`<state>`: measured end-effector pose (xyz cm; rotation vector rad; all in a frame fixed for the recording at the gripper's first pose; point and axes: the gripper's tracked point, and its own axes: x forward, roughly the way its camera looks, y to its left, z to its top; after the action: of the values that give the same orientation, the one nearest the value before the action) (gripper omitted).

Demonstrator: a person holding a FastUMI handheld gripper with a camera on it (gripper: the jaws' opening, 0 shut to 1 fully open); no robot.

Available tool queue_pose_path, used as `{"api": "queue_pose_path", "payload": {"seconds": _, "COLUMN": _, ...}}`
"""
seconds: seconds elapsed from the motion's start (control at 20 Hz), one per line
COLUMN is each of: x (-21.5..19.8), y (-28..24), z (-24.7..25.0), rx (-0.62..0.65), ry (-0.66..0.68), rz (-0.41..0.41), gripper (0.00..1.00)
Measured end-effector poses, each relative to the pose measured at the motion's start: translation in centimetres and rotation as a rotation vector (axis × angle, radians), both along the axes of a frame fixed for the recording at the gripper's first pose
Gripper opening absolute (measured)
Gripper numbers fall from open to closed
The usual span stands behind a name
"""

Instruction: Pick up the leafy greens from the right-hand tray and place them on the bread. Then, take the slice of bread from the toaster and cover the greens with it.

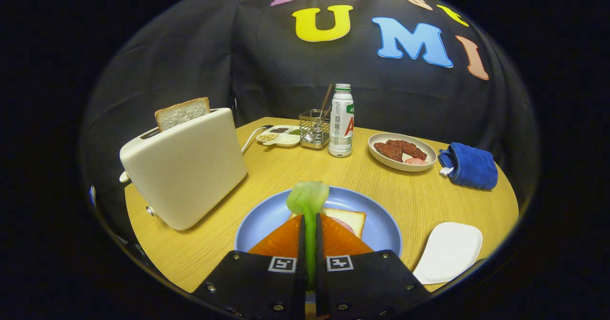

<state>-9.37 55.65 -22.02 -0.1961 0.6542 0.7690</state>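
1. The gripper (309, 224) sits at the bottom centre of the frame, its two orange fingers (282, 241) clenched on the leafy greens (308, 201), one finger pressing on each side of the stalk.
2. The leafy greens are one pale green piece: a narrow bright stalk runs up between the fingers and spreads into a lighter, rounded leaf just past the fingertips.
3. Directly beyond the fingers lies a blue plate (381, 220), in the lower middle of the frame. On it rests one bread slice (350, 217), pale with a tan crust, with something pink on top that is partly hidden by the right finger. The greens are held above this plate, the leaf in front of the bread's near-left part.
4. At lower right, just beside the plate, is one white tray (448, 252).
5. At left of centre stands one cream toaster (188, 167), with one slice of toast (182, 112) sticking up from its slot.
6. Farther back on the wooden table (286, 172), near the frame's centre: one white divided dish (279, 138) of small grains, one wire holder (314, 128) with a utensil in it, and one white bottle (341, 119) with a green cap.
7. To the right of the bottle is one beige dish (402, 151) with brown meat pieces, and past it one blue folded cloth (469, 166).
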Motion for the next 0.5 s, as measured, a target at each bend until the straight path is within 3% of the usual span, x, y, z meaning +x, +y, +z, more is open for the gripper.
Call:
{"api": "queue_pose_path", "payload": {"seconds": 0.25, "x": -0.3, "y": 0.5, "z": 0.8, "rx": 0.044, "ry": 0.026, "rz": -0.008, "gripper": 0.23}}
{"api": "queue_pose_path", "payload": {"seconds": 0.3, "x": -0.2, "y": 0.4, "z": 1.3, "rx": 0.049, "ry": 0.025, "rz": -0.015, "gripper": 0.44}}
{"api": "queue_pose_path", "payload": {"seconds": 0.5, "x": 0.3, "y": 0.9, "z": 3.1, "rx": 0.079, "ry": -0.019, "rz": -0.021, "gripper": 0.45}}
